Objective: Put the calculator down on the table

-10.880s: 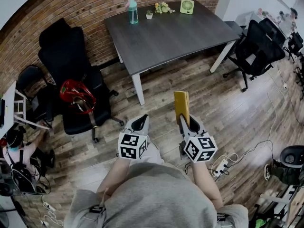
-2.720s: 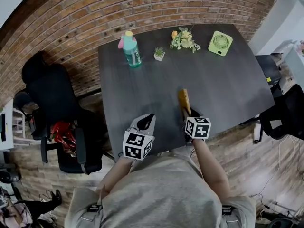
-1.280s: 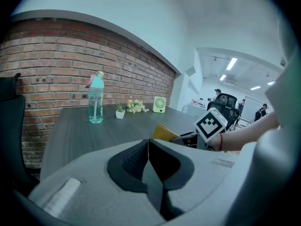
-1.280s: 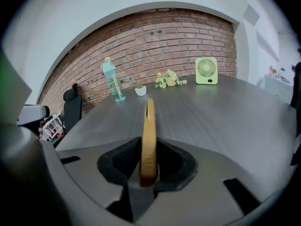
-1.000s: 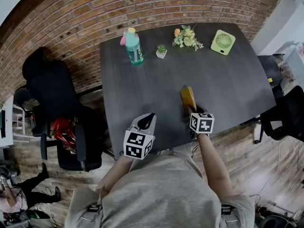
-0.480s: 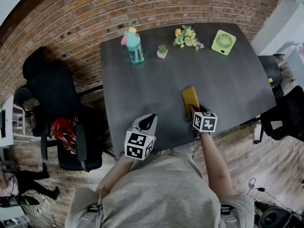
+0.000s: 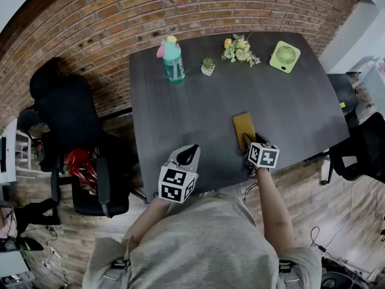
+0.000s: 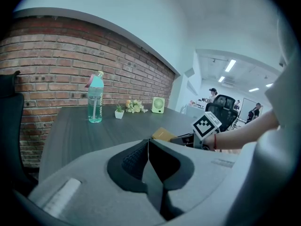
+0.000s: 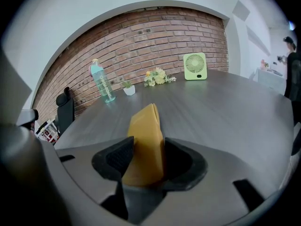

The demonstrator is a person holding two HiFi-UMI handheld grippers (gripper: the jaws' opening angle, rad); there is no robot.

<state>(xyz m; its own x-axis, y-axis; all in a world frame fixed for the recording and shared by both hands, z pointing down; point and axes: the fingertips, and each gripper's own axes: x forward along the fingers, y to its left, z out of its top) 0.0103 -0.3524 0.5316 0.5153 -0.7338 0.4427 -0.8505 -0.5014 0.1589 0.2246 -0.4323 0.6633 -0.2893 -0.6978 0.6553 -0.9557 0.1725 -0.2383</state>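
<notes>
Calculator (image 7: 243, 128), yellow, is on the dark desk (image 7: 198, 113) close to the front edge, a bit right of the middle, long side running front to back, broad face up in the head view. Right gripper (image 7: 248, 142) is at its near end, low over the front edge, pointing down at the desk. In the right gripper view the calculator (image 9: 146, 140) sits between the jaws of the right gripper (image 9: 150, 160), tipped to one side, with a dark gap between it and the right-hand pad (image 9: 181, 160). Jaws are wide and have just been opening, not clamping; can't tell if the near end rests on the desk. Left gripper (image 7: 189, 153) hangs over the front edge toward the front left corner, well apart from the calculator. In the left gripper view the left gripper (image 8: 148, 150) has its jaws pressed together with nothing between them, and the calculator (image 8: 163, 134) shows off to the right. Along the back edge: teal bottle (image 7: 173, 59) upright near the back left corner, small plant pot (image 7: 207, 68) just beside it, flowers (image 7: 240, 49) lying past the middle, green fan (image 7: 284, 56) upright near the back right corner. Brick wall (image 7: 120, 17) is behind the desk, black office chair (image 7: 72, 107) off its left edge.
</notes>
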